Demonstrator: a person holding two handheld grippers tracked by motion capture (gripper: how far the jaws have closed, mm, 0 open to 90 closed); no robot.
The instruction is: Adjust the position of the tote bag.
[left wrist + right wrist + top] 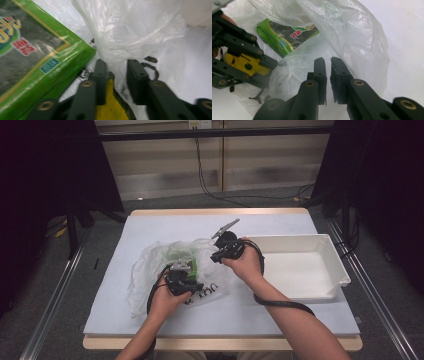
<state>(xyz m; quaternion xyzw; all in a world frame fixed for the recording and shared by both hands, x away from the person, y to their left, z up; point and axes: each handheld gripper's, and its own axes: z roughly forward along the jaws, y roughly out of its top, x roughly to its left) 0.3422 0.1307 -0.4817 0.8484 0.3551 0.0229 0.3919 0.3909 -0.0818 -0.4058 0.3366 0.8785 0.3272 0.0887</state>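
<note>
While your left gripper [116, 75] has its fingers spread around a fold of the bag [130, 30], that thin film can slip free or tear if you pull hard. Your right gripper [327, 75], fingers nearly pressed together, pinches the bag's far edge, I judge; tug the two apart too fast and the plastic rips. Inside lies the green packet [287, 36], mid-desk [165, 227]; it may snag or slide out short of the tray [345, 270].
</note>
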